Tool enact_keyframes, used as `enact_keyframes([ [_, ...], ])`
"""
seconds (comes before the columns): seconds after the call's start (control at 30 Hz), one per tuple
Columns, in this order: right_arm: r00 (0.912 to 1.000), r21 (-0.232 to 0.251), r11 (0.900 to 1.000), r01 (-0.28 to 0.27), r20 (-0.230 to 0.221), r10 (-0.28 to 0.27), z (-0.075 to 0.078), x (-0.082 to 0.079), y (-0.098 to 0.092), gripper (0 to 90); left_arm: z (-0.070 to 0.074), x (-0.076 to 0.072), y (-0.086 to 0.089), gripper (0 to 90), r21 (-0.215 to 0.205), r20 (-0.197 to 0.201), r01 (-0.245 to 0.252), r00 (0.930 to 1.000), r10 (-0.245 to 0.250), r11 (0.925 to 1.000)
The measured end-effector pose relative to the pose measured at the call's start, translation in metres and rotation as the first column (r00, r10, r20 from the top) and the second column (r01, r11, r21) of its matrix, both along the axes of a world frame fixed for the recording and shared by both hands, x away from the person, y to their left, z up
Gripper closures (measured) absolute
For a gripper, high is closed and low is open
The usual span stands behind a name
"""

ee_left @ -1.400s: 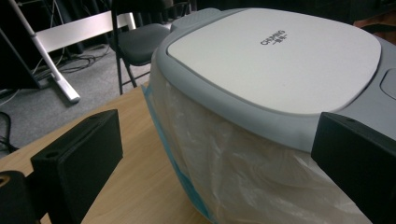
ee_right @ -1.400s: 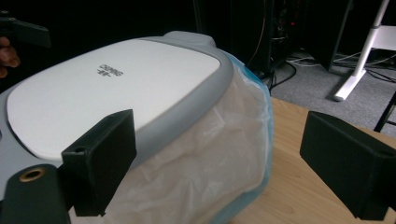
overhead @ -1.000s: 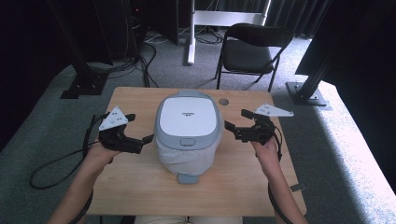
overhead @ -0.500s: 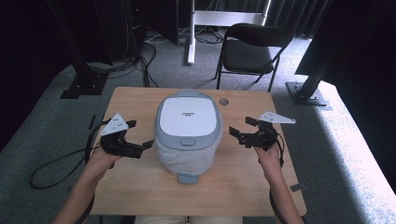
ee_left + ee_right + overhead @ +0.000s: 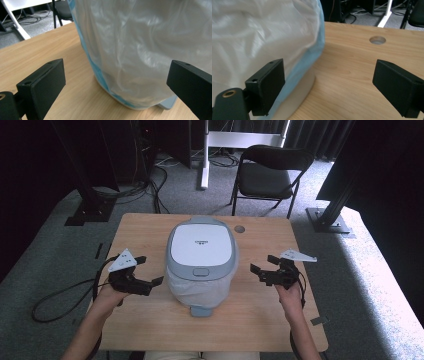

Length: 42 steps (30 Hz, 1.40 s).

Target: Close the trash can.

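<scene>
Three cameras on my counter

The high view looks forward and down over the whole counter (image 5: 150, 235) from my side. Each tool's camera looks along its own jaws, low and very close to the bagged bin (image 5: 202, 257), which all three views share, from opposite sides.

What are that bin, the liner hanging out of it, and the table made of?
The bin looks like moulded plastic: smooth grey-blue shell, matte white lid panel. The liner looks like thin translucent plastic film; it creases and catches the light, with the bin's blue wall showing at its edge. The table has a pale wood-grain top, matte; solid wood or laminate, I cannot tell.
</scene>
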State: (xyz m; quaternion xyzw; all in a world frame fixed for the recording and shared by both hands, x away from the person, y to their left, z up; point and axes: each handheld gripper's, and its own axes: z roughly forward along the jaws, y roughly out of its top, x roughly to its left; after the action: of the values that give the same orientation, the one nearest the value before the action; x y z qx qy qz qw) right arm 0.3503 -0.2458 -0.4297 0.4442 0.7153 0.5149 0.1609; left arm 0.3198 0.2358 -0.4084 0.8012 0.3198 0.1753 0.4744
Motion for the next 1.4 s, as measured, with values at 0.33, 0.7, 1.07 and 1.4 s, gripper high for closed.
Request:
enact_keyframes([
  [0.33, 0.9983, -0.015, 1.0, 0.016, -0.055, -0.017, -0.027, -0.001, -0.004, 10.2, -0.035, 0.005, 0.007, 2.1, 0.025, -0.066, -0.025, 0.9974, 0.026, 0.9994],
  [0.7, 0.9972, -0.06, 0.998, 0.034, -0.064, -0.037, -0.055, 0.0, -0.008, 10.2, -0.066, 0.008, 0.017, 2.1, 0.058, -0.119, -0.075, 0.9895, 0.082, 0.9955],
  [1.07, 0.9947, -0.09, 0.995, 0.034, -0.094, -0.042, -0.083, 0.0, -0.011, 10.2, -0.083, 0.007, 0.02, 2.1, 0.104, -0.139, -0.093, 0.9846, 0.107, 0.9903],
  [1.4, 0.9933, -0.124, 0.99, 0.062, -0.09, -0.073, -0.097, -0.006, -0.013, 10.2, -0.095, 0.001, 0.024, 2.1, 0.119, -0.15, -0.112, 0.9803, 0.129, 0.9866],
])
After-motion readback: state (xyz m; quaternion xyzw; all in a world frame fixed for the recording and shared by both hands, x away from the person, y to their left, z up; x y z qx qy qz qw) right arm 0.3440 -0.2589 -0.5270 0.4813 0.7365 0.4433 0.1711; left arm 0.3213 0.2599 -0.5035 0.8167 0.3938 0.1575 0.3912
